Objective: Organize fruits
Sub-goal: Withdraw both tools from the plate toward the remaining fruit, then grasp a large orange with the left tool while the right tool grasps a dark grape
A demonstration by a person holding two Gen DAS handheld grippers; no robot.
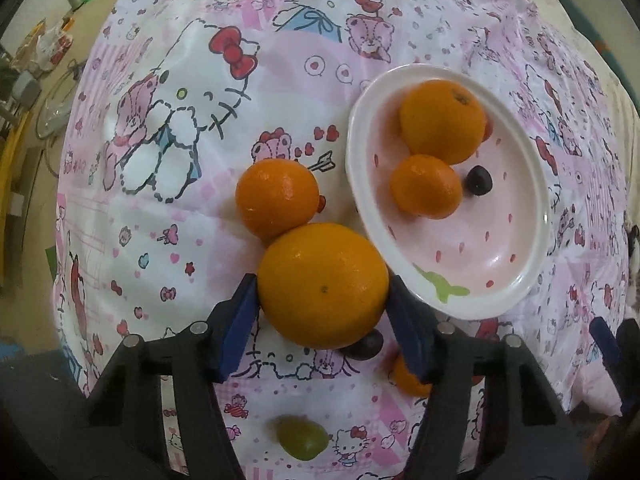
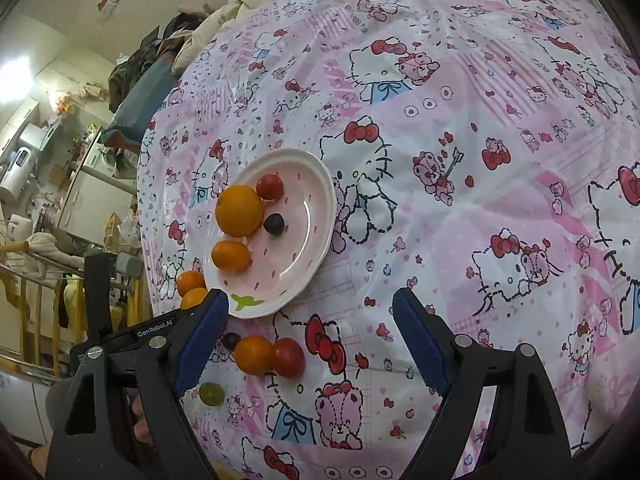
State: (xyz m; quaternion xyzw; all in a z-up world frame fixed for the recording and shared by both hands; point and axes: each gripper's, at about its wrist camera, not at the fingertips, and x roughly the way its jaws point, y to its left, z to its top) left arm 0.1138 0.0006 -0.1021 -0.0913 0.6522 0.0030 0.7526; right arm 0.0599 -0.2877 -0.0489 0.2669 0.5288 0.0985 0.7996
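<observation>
1. Left gripper [image 1: 322, 292] is clamped on the big orange [image 1: 322, 285], on the cloth [image 1: 168, 240] beside the plate [image 1: 532, 248]; a shallow grip could slip.
2. Lifting may nudge the touching small orange [image 1: 277, 199].
3. Right gripper [image 2: 310, 310] hangs open, empty.

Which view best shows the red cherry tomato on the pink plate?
The right wrist view: the red cherry tomato sits fully visible on the pink plate. In the left wrist view only a sliver peeks past the large orange.

A pink plate [image 2: 320, 216] sat left of centre on the cartoon-print cloth [image 2: 480, 160], holding two oranges, a tomato and a dark grape. Lower down, the right gripper [image 2: 310, 316] stood wide apart, empty.
</observation>
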